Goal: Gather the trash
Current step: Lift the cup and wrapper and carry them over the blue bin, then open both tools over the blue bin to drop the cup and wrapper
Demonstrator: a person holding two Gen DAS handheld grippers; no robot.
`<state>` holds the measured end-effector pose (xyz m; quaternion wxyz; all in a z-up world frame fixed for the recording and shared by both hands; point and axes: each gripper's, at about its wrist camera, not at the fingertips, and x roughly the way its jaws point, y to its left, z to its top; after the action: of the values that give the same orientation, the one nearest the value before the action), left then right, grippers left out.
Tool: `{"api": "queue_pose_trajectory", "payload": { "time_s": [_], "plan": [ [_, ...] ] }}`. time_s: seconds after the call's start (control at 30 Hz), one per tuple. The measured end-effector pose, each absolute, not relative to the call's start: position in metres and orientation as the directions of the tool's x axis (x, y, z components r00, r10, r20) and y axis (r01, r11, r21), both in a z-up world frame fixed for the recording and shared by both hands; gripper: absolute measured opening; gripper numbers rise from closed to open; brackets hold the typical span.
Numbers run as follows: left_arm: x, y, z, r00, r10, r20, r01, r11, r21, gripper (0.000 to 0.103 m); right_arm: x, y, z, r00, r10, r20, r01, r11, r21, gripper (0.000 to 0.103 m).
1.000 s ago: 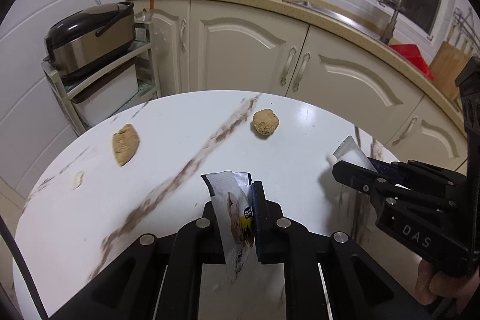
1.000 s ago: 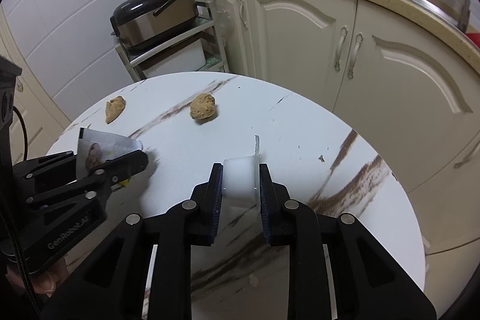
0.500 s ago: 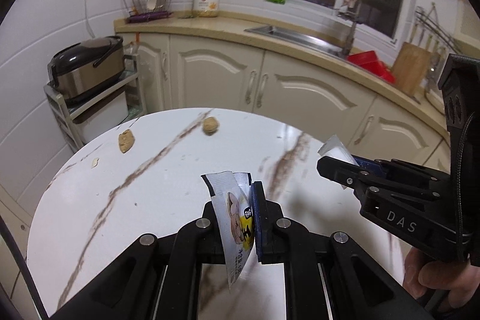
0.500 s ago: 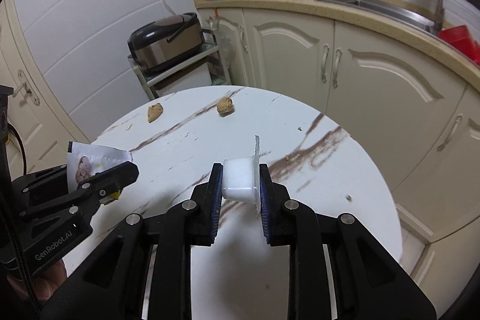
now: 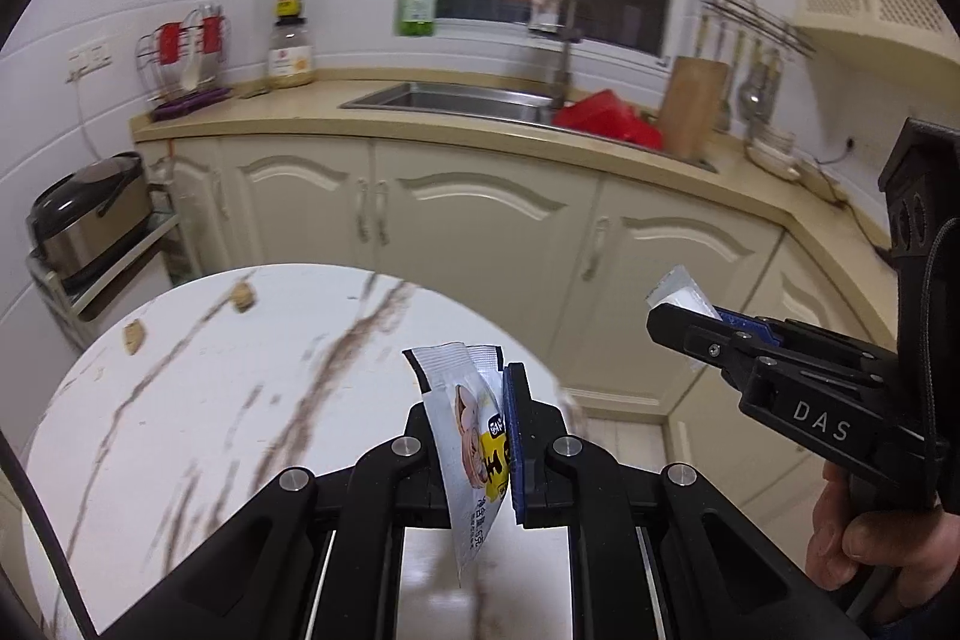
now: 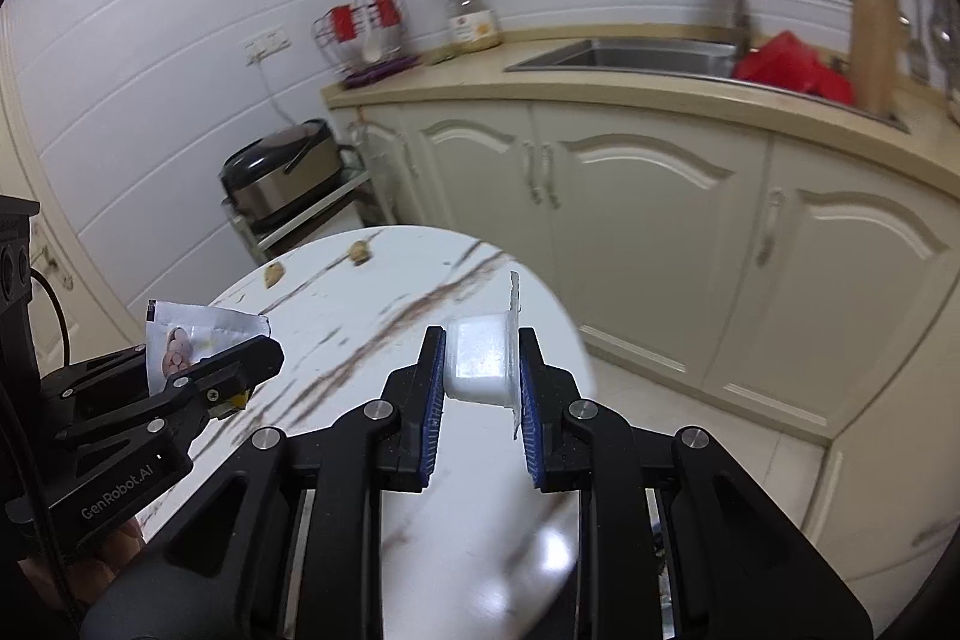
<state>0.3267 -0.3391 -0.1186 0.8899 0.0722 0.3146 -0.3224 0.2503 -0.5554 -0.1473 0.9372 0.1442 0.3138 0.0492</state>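
The left gripper [image 5: 480,436] is gripping a crumpled silver snack wrapper with a yellow label [image 5: 474,436] between clenched jaws, and the right gripper [image 6: 483,388] is clamping a small white plastic cup with a peeled foil lid [image 6: 483,361]. Both are lifting higher and pulling back from the round white marble-veined counter [image 5: 180,400] than a second ago, so more of the cream cabinets [image 6: 660,232] is showing. Two brown lumps [image 5: 243,296] are remaining on the counter's far edge, looking smaller now.
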Motion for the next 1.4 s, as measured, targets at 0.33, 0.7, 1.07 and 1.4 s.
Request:
{"api": "queue_pose_trajectory", "payload": {
  "time_s": [0.33,0.7,1.07,1.4],
  "plan": [
    [0.308,-0.422,-0.133,0.459,-0.600,-0.655,0.742,0.664,-0.088,0.008,0.184,-0.660,-0.168,0.800,0.046,-0.599,0.178,0.934,0.309,0.021],
    [0.330,-0.516,-0.209,0.244,-0.539,-0.806,0.819,0.560,-0.126,0.008,0.162,-0.748,-0.282,0.655,0.033,-0.755,0.370,0.857,0.358,0.021],
    [0.375,-0.568,-0.264,0.157,-0.446,-0.881,0.814,0.563,-0.140,0.009,0.162,-0.782,-0.381,0.533,0.100,-0.840,0.473,0.788,0.394,0.021],
    [0.371,-0.614,-0.292,0.153,-0.396,-0.905,0.811,0.574,-0.114,0.035,0.168,-0.794,-0.414,0.495,0.110,-0.862,0.516,0.761,0.394,0.046]
  ]
}}
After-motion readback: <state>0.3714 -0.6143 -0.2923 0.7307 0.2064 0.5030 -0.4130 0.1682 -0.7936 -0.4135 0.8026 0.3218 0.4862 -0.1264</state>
